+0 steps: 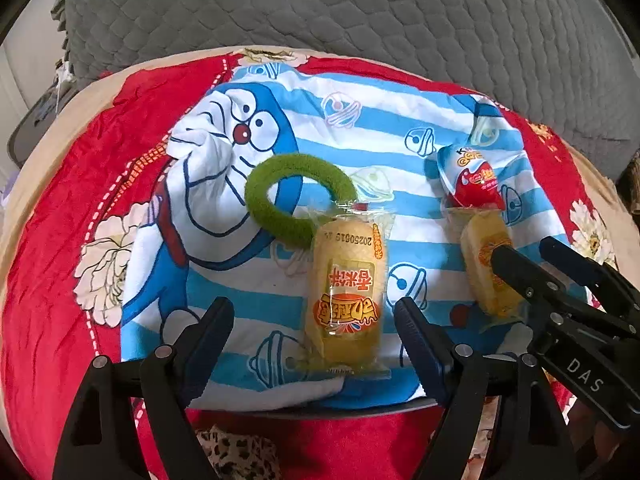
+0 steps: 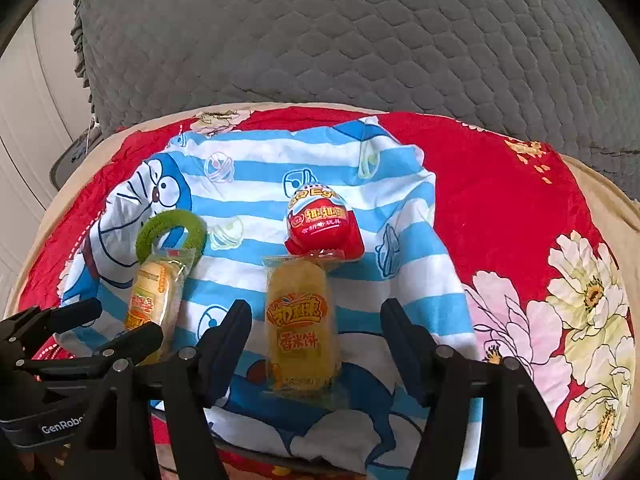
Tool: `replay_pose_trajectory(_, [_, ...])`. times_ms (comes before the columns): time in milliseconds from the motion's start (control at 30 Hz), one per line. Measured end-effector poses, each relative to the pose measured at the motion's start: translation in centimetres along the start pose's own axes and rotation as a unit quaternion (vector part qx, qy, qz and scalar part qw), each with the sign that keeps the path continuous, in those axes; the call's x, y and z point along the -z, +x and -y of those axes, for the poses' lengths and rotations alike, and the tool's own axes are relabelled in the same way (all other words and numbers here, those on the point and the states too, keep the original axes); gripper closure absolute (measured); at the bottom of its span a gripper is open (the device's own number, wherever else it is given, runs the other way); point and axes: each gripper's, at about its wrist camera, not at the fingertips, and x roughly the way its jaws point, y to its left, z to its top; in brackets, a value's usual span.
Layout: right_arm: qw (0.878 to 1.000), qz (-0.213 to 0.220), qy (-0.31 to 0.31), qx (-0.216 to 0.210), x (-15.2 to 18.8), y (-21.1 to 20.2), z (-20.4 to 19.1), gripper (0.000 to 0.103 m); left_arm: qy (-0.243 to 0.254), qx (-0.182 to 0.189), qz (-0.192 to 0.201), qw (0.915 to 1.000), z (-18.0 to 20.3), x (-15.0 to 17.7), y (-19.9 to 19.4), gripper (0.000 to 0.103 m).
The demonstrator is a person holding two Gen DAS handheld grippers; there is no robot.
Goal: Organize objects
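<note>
The left tool (image 1: 314, 332) stands wide open and grips nothing, its jaws straddling the left rice-cracker packet (image 1: 346, 296), which lies lengthwise between them, apparently lined up so a squeeze would take it across its narrow width. The right tool (image 2: 316, 336) is just as wide open and empty, framing the right rice-cracker packet (image 2: 300, 320) the same way. From the left packet, the green fuzzy ring (image 1: 296, 196) lies at eleven o'clock, its rim tucked under the packet's sealed end. From the right packet, the red toy egg (image 2: 320, 220) sits at twelve o'clock, touching the wrapper's edge. Everything rests on a blue-striped Doraemon cloth (image 2: 400, 216) spread over a red floral blanket (image 2: 500, 200), probably as a sorting mat; a grey quilted cushion (image 2: 360, 40) rises behind.
</note>
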Motion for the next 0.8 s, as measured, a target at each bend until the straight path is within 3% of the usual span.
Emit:
replay_pose_trajectory(633, [0.999,0.035,-0.008,-0.01,-0.3,-6.0,-1.5,0.035,0.005,0.021,0.02,0.9996,-0.4,1.2,-5.1,0.019])
replay_pose_trajectory(667, [0.999,0.036,-0.008,-0.012,-0.3,-6.3,-1.6,0.035,0.005,0.021,0.02,0.9996,-0.4,1.3,-5.3,0.017])
replay_pose_trajectory(733, [0.999,0.038,-0.008,-0.011,-0.1,-6.9,-1.7,0.035,0.008,0.021,0.02,0.9995,-0.3,1.4,-5.7,0.0])
replay_pose_trajectory(800, [0.999,0.04,-0.007,-0.012,0.0,-7.4,-1.8,0.035,0.012,0.021,0.023,0.9995,-0.1,1.6,-6.2,0.0])
